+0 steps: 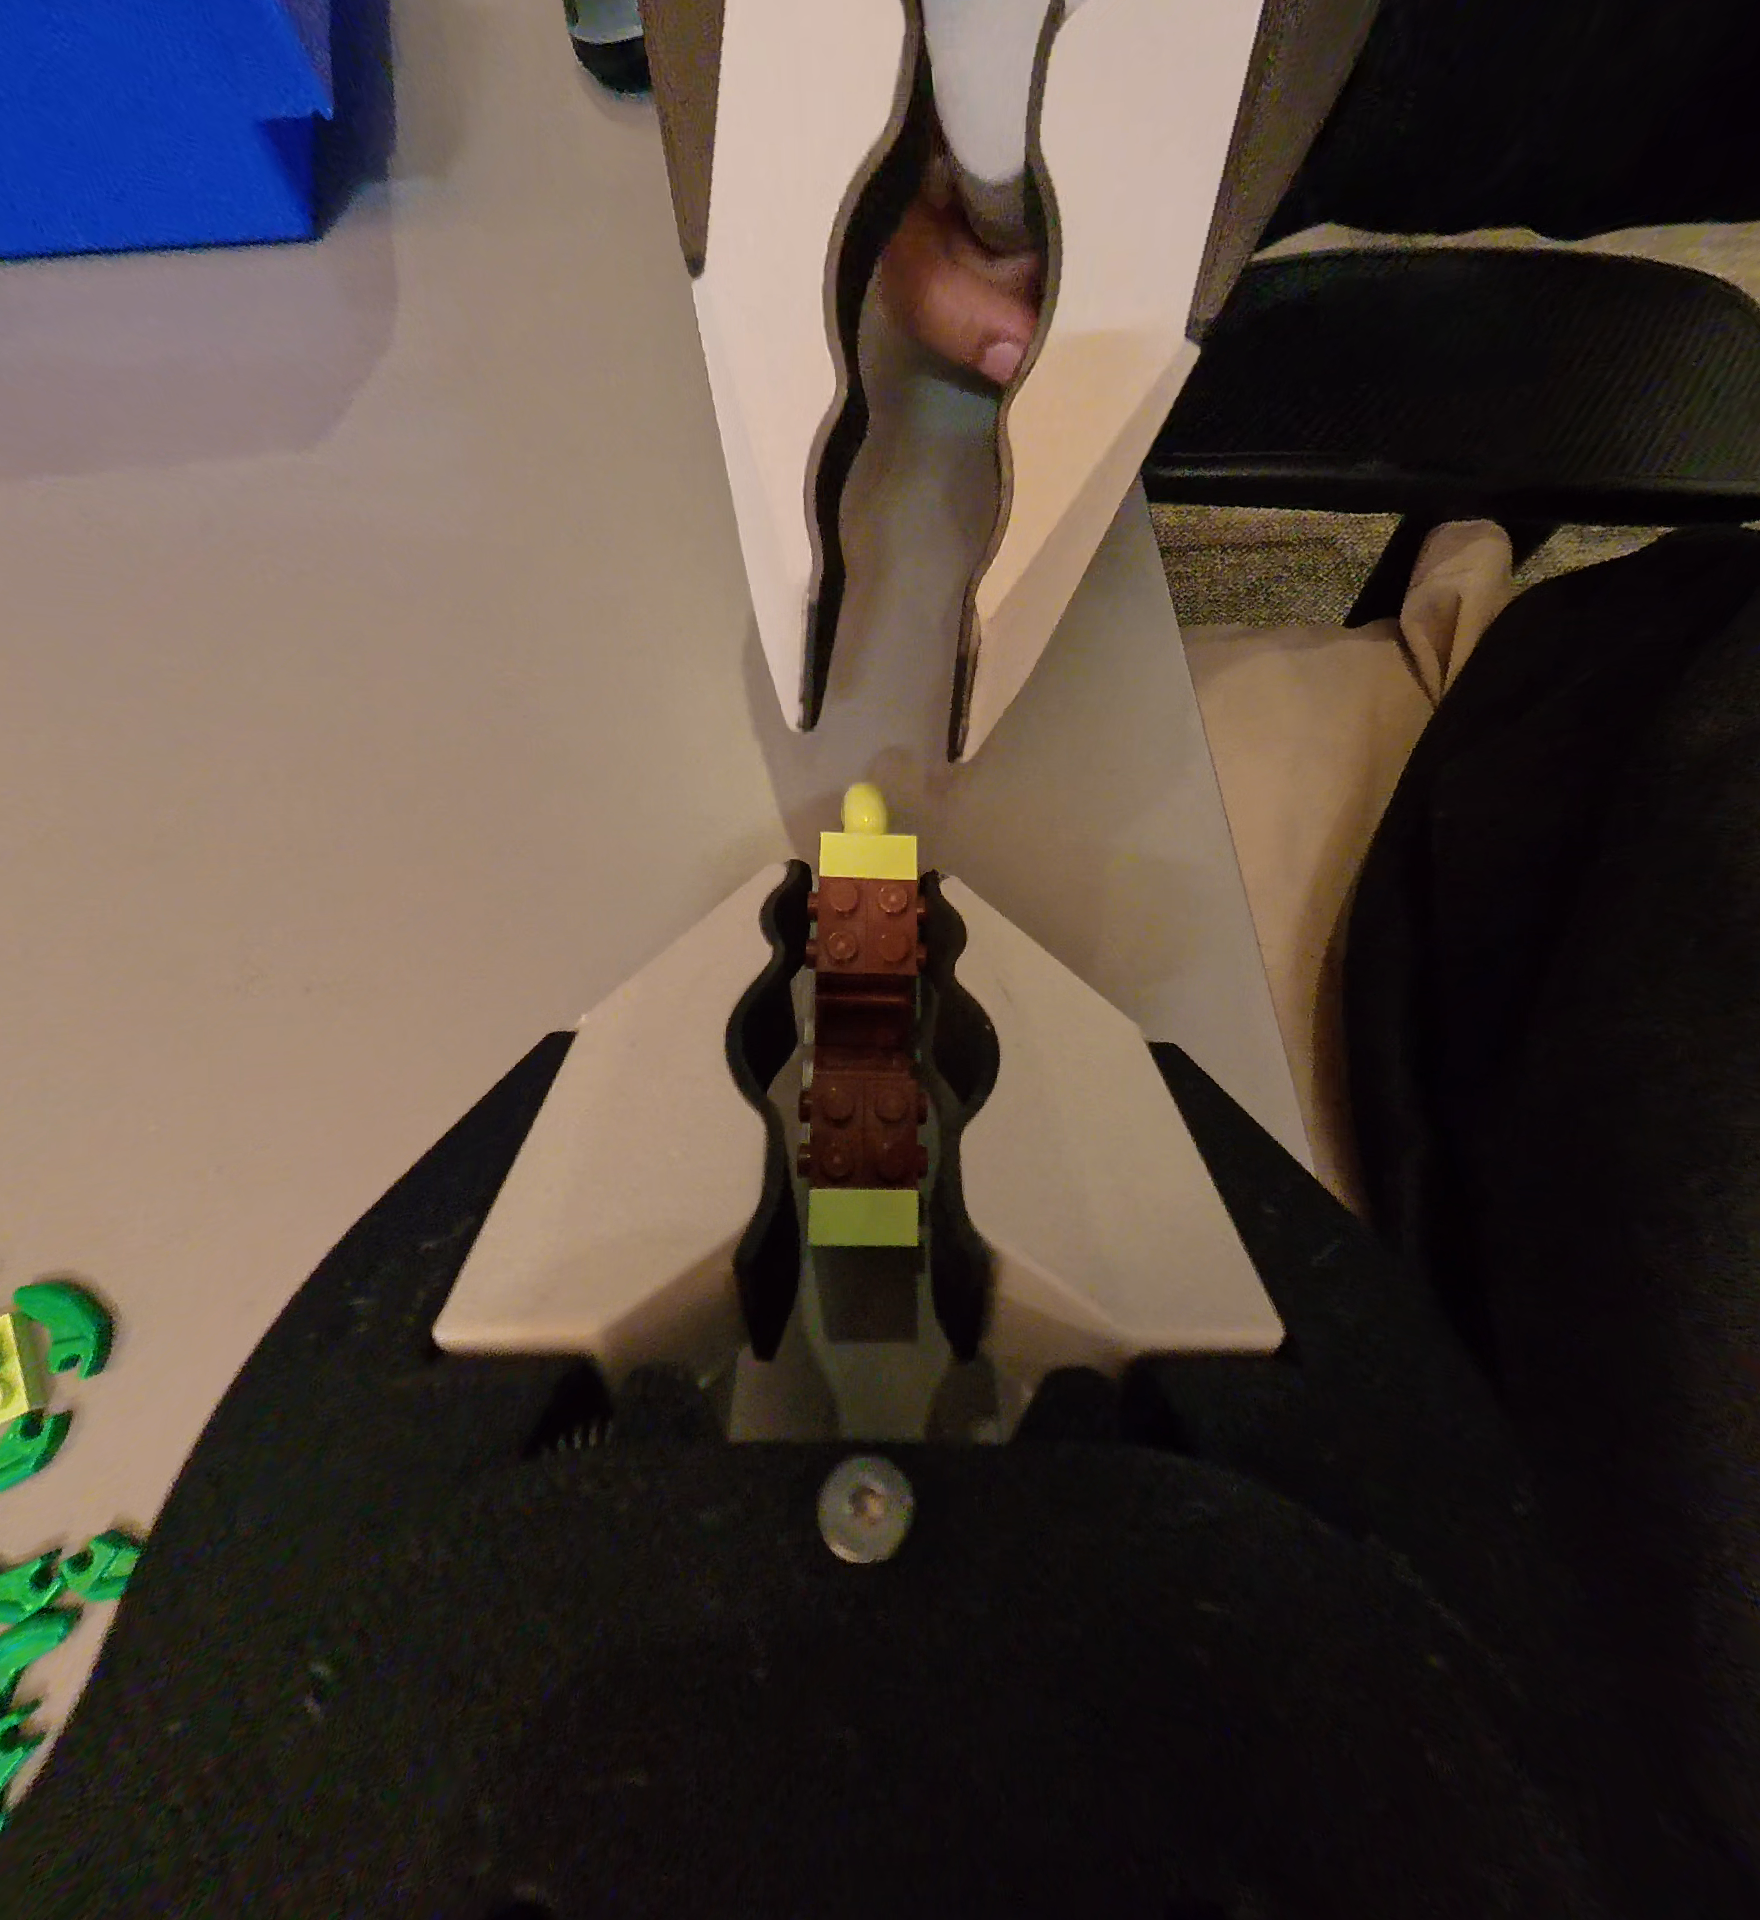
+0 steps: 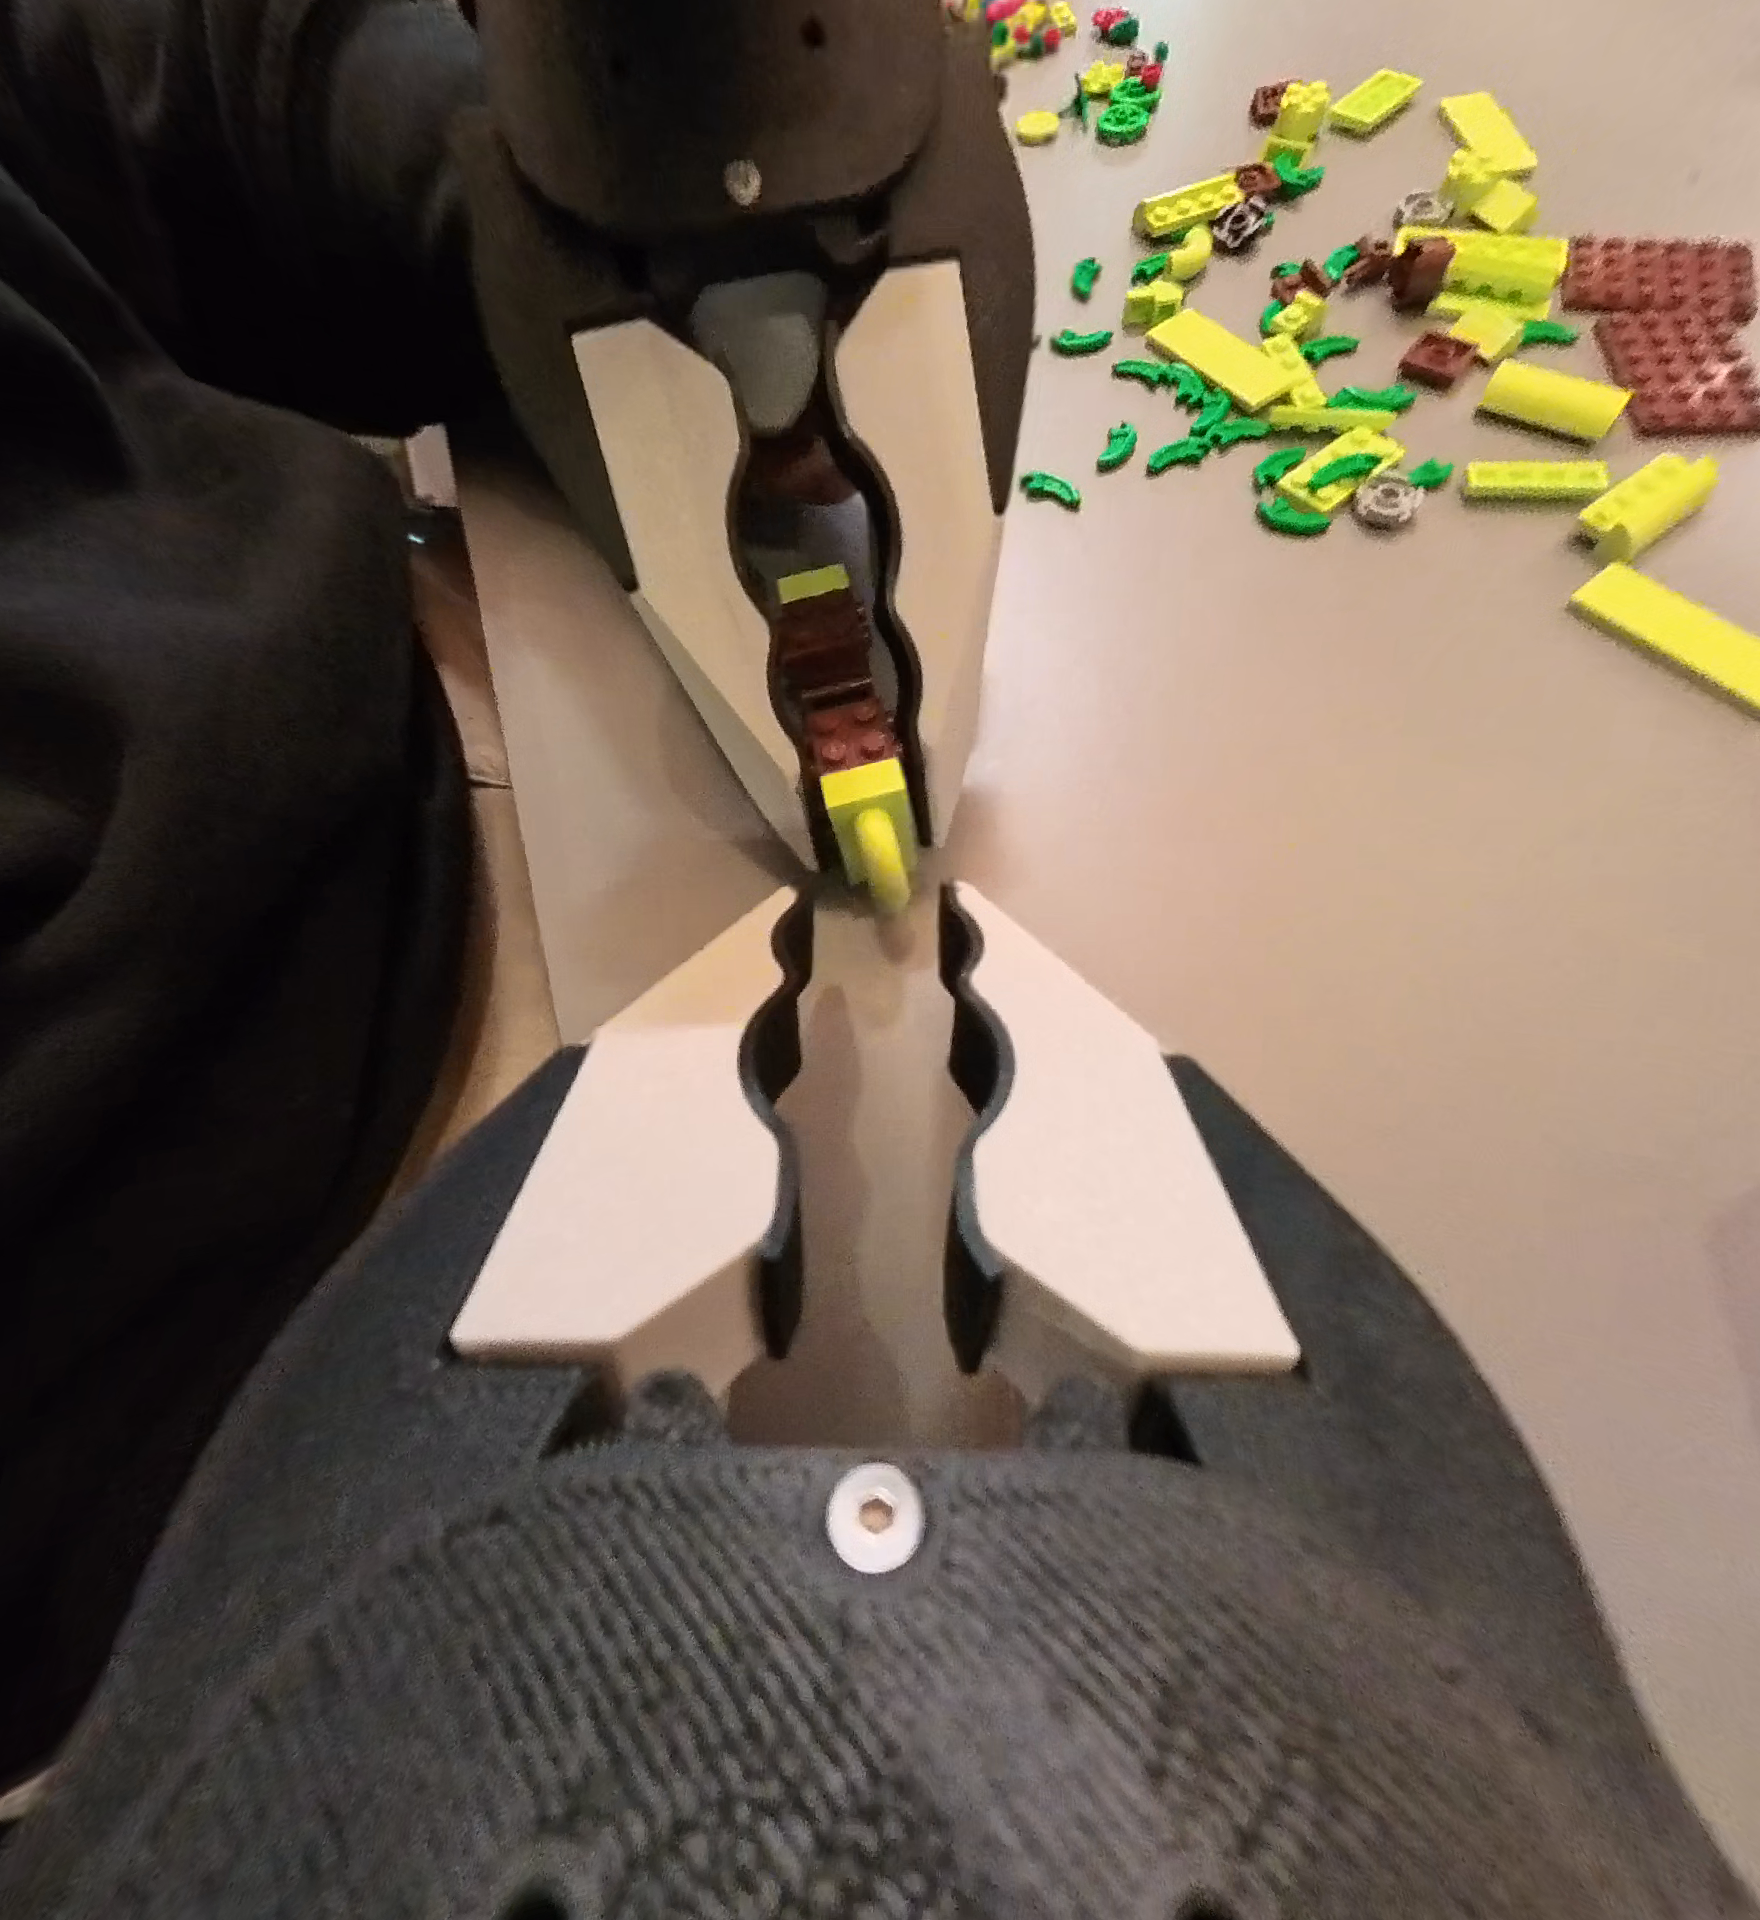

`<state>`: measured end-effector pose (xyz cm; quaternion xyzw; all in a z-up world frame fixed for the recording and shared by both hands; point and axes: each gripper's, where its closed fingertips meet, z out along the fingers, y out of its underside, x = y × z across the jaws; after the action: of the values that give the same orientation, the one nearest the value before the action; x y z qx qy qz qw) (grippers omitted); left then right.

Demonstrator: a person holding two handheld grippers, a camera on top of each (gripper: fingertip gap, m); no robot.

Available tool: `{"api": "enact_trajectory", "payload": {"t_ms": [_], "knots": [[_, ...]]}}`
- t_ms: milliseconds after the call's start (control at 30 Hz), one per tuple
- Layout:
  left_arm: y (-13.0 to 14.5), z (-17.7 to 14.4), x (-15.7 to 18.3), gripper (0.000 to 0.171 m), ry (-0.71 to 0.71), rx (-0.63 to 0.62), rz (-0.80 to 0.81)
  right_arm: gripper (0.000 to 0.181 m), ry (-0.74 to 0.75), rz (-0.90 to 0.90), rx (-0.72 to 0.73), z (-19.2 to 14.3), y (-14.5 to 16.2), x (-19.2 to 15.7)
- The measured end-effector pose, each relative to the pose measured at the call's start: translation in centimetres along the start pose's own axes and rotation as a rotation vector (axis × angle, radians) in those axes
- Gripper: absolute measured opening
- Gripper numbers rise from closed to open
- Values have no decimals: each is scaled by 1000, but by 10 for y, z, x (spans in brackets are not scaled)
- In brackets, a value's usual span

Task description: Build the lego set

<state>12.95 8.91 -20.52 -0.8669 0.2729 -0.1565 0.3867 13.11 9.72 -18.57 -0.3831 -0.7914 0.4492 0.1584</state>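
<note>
My left gripper [image 1: 863,883] is shut on a small brown and lime lego assembly [image 1: 863,997] with studs facing up. A lime piece with a rounded knob [image 1: 865,808] sticks out past its fingertips. My right gripper [image 2: 874,899] is open and empty, tip to tip with the left one. In the right wrist view the lime knob [image 2: 881,868] sits just in front of my right fingertips, and the assembly [image 2: 845,717] shows between the left gripper's fingers. In the left wrist view the right gripper [image 1: 881,738] points at the knob from a short gap away.
A heap of loose lime, green and brown lego pieces [image 2: 1375,312] lies on the table to the right, with two brown plates [image 2: 1676,332]. Green curved pieces [image 1: 14,1455] lie at the left. A blue box [image 1: 117,125] stands far left. A person in black clothing [image 2: 128,623] sits beside the table edge. Less than 4 cm separates the two grippers' tips.
</note>
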Motion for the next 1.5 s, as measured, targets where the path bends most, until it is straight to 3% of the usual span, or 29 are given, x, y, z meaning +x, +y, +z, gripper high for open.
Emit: {"api": "enact_trajectory", "payload": {"t_ms": [300,1000,1067,1267,1500], "knots": [[0,0,-1,18,-15,-3,10,5,29,-30,-77,16,9,2],[1,1,0,19,-8,-8,8,6,-48,24,-82,15,9,0],[1,1,-1,18,-14,-9,7,15,-26,14,-65,13,7,2],[-12,-13,4,51,-8,84,23,30,44,18,3,4,1,7],[-21,-60,-14,57,-86,240,-38,41,101,-12,20,7,-3,2]]}}
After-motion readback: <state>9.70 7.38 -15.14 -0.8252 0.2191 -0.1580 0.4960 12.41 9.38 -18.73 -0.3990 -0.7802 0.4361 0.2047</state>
